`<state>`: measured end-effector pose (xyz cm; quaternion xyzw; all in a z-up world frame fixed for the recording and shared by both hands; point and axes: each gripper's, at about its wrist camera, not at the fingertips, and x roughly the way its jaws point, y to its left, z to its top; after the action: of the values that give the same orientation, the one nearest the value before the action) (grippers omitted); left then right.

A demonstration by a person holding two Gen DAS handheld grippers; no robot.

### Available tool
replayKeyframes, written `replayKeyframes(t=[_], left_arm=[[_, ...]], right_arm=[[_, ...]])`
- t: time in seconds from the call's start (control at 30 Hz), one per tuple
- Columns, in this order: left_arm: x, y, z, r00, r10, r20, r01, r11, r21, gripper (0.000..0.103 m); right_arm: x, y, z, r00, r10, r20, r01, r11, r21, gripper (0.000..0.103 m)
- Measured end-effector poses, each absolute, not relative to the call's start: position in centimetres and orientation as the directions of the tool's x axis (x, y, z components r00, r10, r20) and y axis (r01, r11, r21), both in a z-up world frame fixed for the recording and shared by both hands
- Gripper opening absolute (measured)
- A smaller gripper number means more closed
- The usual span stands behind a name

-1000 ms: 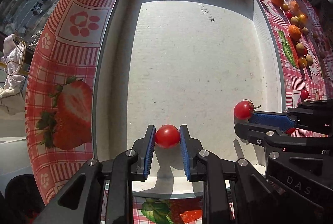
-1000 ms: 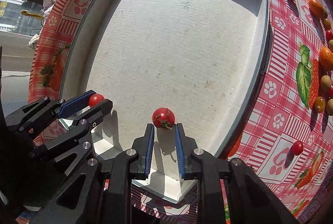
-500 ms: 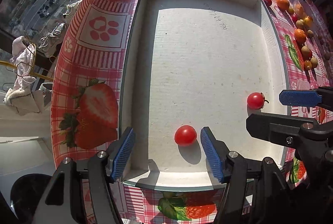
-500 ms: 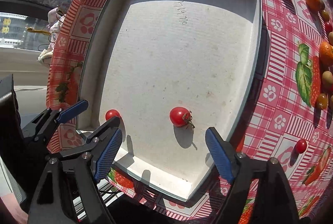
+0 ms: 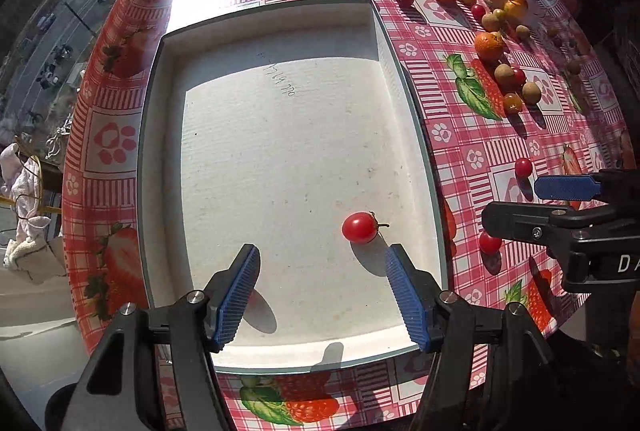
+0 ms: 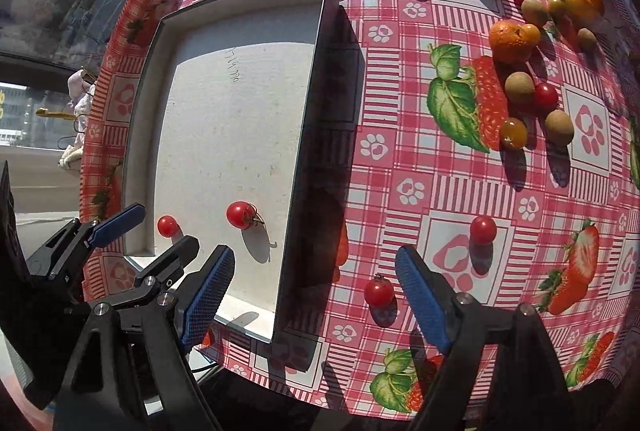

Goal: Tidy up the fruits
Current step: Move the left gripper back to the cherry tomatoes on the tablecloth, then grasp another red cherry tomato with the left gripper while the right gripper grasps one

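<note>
Two cherry tomatoes lying in the white tray (image 5: 160, 159) on the desk (image 6: 400, 159), near its closest edge. Stemmed tomato (image 5: 359, 227) resting on its side, stem pointing right toward the tray's right wall in the left wrist view. Smaller stemless tomato (image 6: 167, 225) sitting left of it, too round to give a long axis. Left gripper (image 5: 322, 291) spread wide above the tray floor, holding nothing. Right gripper (image 6: 310, 301) also spread wide and empty, straddling the tray's right wall, with a loose tomato (image 6: 379, 291) on the cloth between its fingers. Mixed fruits (image 6: 520, 87) scattered farther right.
</note>
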<state>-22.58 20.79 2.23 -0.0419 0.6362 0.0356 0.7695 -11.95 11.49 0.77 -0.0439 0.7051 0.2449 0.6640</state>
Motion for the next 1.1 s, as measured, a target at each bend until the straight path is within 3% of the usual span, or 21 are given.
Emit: replayKeyframes(t=[0.33, 0.6, 0.83, 1.03, 1.07, 1.1], left_arm=[[-19.8, 12.8, 3.2, 0.225, -0.092, -0.970, 0.158, 0.986, -0.057, 0.066], [-19.9, 9.7, 0.4, 0.164, -0.076, -0.984, 0.156, 0.987, -0.050, 0.066], [-19.2, 10.0, -2.3, 0.120, -0.050, -0.991, 0.059, 0.997, -0.043, 0.066], [-18.9, 10.6, -3.7, 0.101, -0.063, -0.993, -0.030, 0.997, -0.066, 0.066], [-18.9, 10.6, -3.7, 0.103, -0.055, -0.993, -0.030, 0.998, -0.058, 0.066], [-18.9, 10.6, -3.8, 0.103, -0.046, -0.994, -0.029, 0.998, -0.049, 0.066]], right_arm=[[-10.5, 2.4, -1.1, -0.090, 0.190, -0.978, -0.210, 0.956, 0.205, 0.085], [-8.8, 1.8, -2.2, -0.087, 0.187, -0.978, -0.247, 0.948, 0.203, 0.084], [-7.6, 3.6, -4.0, -0.118, 0.190, -0.975, -0.298, 0.930, 0.217, 0.061], [-7.6, 4.1, -4.2, -0.112, 0.203, -0.973, -0.350, 0.908, 0.230, 0.059], [-7.6, 4.2, -4.1, -0.106, 0.198, -0.975, -0.359, 0.906, 0.223, 0.056], [-7.6, 4.4, -4.1, -0.098, 0.189, -0.977, -0.370, 0.905, 0.212, 0.045]])
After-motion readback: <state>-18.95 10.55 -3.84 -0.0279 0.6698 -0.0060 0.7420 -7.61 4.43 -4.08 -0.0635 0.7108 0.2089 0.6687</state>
